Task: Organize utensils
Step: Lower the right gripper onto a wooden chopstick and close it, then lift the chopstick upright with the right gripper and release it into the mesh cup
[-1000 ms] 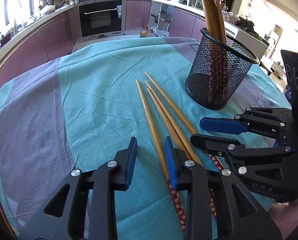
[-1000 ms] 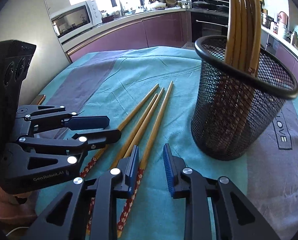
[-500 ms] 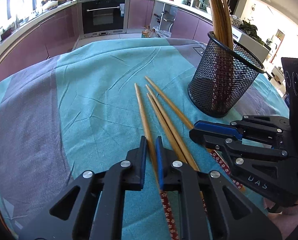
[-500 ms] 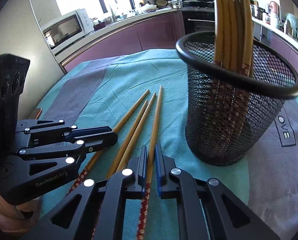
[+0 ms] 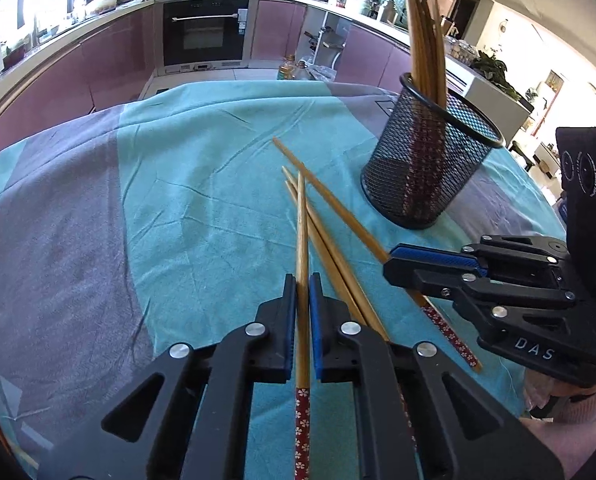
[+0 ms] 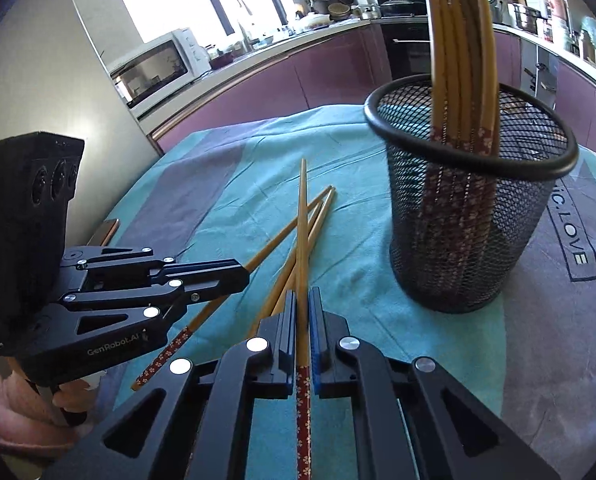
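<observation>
My left gripper (image 5: 302,284) is shut on a bamboo chopstick (image 5: 301,220) with a red flowered end, whose tip crosses over the others. My right gripper (image 6: 303,294) is shut on a second chopstick (image 6: 304,208) pointing straight ahead. Each gripper shows in the other's view: the right gripper (image 5: 390,264) at the right, the left gripper (image 6: 240,280) at the left. Two more chopsticks (image 5: 330,248) lie on the cloth between them. The black mesh cup (image 5: 426,168) (image 6: 470,216) stands upright beyond, with several chopsticks in it.
A teal and grey tablecloth (image 5: 178,200) covers the table, and its far edge drops toward purple kitchen cabinets and an oven (image 5: 206,36). A microwave (image 6: 158,68) sits on the counter. A person's hand (image 6: 2,404) holds the left gripper.
Both grippers went from open to shut, each on one chopstick. The two held chopsticks have swung and lifted off the cloth, now crossing the two still lying there.
</observation>
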`<state>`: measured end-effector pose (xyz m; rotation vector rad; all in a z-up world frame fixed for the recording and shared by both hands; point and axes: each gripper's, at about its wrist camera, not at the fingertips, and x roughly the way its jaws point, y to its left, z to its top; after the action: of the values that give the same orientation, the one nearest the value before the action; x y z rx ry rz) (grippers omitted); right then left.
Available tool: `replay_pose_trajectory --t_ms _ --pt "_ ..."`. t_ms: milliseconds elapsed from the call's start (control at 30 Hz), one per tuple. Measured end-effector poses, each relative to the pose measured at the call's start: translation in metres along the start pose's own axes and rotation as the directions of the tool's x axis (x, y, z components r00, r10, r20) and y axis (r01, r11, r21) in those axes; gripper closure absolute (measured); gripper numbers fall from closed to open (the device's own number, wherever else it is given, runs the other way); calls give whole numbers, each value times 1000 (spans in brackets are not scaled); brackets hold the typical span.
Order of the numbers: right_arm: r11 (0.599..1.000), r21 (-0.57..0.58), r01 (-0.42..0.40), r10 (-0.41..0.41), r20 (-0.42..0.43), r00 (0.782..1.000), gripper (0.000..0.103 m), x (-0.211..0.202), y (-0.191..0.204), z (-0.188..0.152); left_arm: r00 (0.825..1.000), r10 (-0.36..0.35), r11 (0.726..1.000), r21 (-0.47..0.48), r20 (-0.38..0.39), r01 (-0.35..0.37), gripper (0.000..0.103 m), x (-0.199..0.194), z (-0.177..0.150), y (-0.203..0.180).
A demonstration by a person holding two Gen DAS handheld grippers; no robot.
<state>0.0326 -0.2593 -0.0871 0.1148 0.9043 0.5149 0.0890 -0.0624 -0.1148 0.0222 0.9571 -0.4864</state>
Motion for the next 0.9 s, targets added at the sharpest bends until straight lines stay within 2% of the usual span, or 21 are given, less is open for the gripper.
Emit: replay_pose_trajectory --t_ms 267,533,700,900 --pt "1000 -10 19 -20 -37 999 95 14 4 1 999 13 999 41 -33 -11 95 9 1 -1" --pt "1000 -15 9 -9 -27 1000 97 15 1 4 999 27 998 53 -37 -25 95 18 6 -2" --pt "1000 -14 -13 13 35 999 97 -7 0 7 1000 16 999 43 -3 -16 95 5 9 -1" --pt "999 -17 -36 37 136 990 97 -48 -5 12 994 -72 996 49 78 68 95 -32 24 -4"
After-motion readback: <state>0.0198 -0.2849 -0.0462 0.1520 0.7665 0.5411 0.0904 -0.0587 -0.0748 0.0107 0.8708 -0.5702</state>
